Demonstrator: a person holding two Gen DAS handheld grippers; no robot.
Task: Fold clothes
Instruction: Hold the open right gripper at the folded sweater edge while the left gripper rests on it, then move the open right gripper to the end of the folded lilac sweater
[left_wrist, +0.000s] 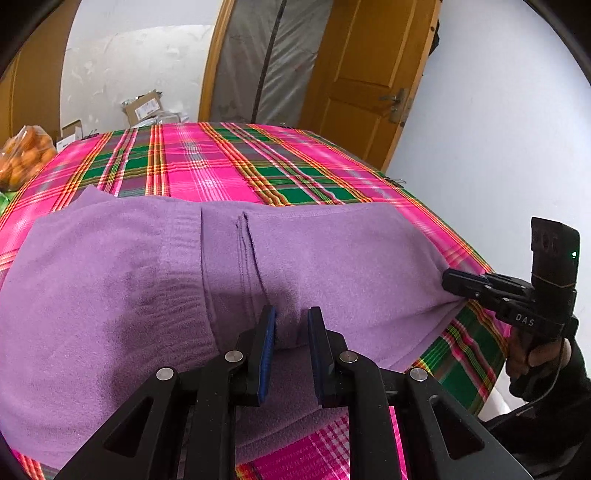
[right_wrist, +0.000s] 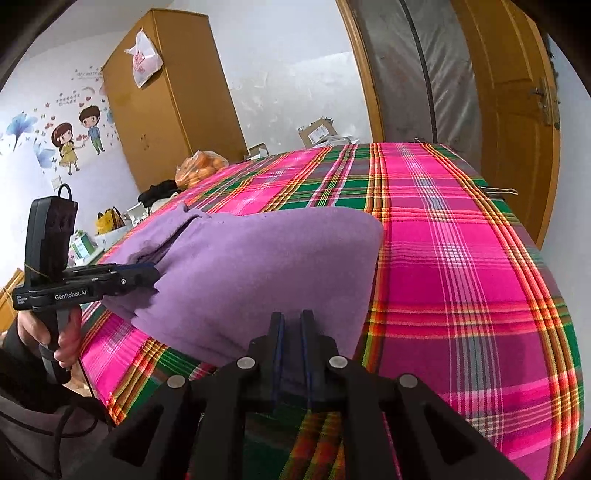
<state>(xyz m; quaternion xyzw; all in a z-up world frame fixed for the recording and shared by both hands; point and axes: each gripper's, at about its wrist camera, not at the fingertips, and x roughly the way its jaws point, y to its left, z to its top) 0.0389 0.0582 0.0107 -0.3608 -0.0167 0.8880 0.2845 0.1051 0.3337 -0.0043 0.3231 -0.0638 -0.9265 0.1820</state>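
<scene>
purple sweater (left_wrist: 332, 258) soft matt fleecy knit, ribbed band on one part. plaid cloth (right_wrist: 461, 258) over the desk woven, smooth, slight sheen. left claw (left_wrist: 291, 325) matt black plastic, blue rubbery pads, shiny metal pins. right claw (right_wrist: 291, 325) same. door (left_wrist: 369, 66) glossy varnished wood. cardboard box (left_wrist: 144, 107) matt paper.

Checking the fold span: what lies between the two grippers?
Only the purple sweater, stretched from left gripper to right gripper, per left wrist view.

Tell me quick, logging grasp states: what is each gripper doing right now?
Left gripper: closed on the purple garment.
Right gripper: closed on the same garment's other near edge.
</scene>
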